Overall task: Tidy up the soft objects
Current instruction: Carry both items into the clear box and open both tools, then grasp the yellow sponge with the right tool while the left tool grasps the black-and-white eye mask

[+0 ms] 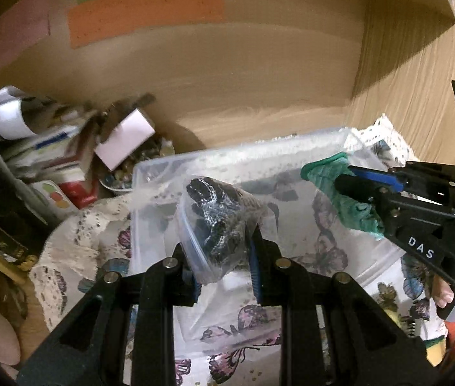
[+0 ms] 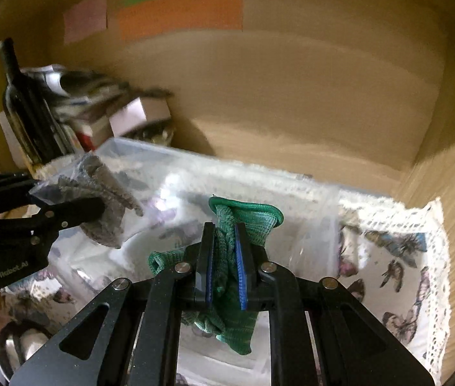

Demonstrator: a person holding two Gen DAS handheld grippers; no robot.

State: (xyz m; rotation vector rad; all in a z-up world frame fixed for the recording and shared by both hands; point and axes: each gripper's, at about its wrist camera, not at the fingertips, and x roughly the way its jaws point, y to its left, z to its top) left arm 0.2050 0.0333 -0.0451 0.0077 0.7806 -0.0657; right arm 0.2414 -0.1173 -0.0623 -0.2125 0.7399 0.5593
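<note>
Both grippers carry soft goods above a clear rectangular plastic storage bin (image 1: 150, 173) that stands on a white lace-edged cloth printed with butterflies (image 2: 401, 257), spread over the shelf of a wooden cabinet.

The left gripper (image 1: 224, 247) pinches a clear zip bag holding dark grey-and-black knitted fabric (image 1: 218, 222); its jaws close on the lower part of the bag, and the bulk rises ahead of them, over the bin's left half. The right gripper (image 2: 226, 257) is pressed together on a green knitted glove (image 2: 246, 222), with the cuff standing beyond the fingertips and the remainder hanging below the jaws. It hangs over the bin's right half, near the front wall.

The step in hand appears to be placing both items into the bin. To do it well, each gripper would best descend until its load is below the rim before parting, as limp fabric tends to drape over an edge and slide out. The glove's hanging tail should clear the front wall first. The zip bag is slippery and top-heavy; setting it flat against the bin's left wall would likely stop it toppling onto the glove. Keeping the two loads apart avoids snagging.

A dark glass bottle (image 2: 18, 96) and stacked boxes (image 1: 66, 164) crowd the shelf's left end, beside the bin.
</note>
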